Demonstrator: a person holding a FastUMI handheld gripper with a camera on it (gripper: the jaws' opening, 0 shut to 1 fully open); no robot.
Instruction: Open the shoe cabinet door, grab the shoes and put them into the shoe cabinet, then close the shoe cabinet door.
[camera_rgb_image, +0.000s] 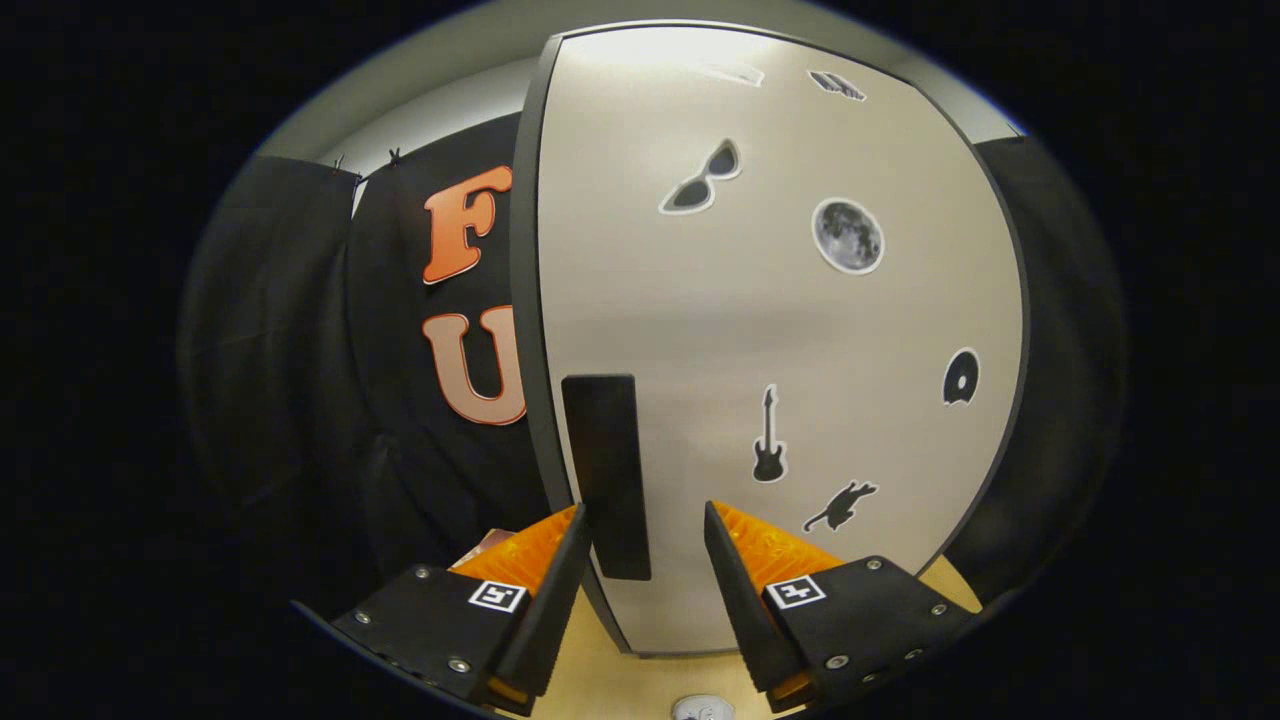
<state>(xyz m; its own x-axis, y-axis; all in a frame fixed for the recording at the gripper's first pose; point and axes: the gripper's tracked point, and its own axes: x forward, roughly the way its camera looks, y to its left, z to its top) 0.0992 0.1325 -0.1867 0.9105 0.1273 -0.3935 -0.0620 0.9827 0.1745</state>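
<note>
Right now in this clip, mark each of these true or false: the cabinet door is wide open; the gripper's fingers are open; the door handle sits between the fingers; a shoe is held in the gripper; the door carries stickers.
1. The shoe cabinet door is wide open. False: its flat front faces the gripper and no interior shows.
2. The gripper has its fingers open. True.
3. The dark handle sits between the fingers. True, close to the left one.
4. A shoe is held. False: the fingers press on nothing.
5. The door carries stickers. True: a guitar sticker and a moon sticker, among others.
</note>
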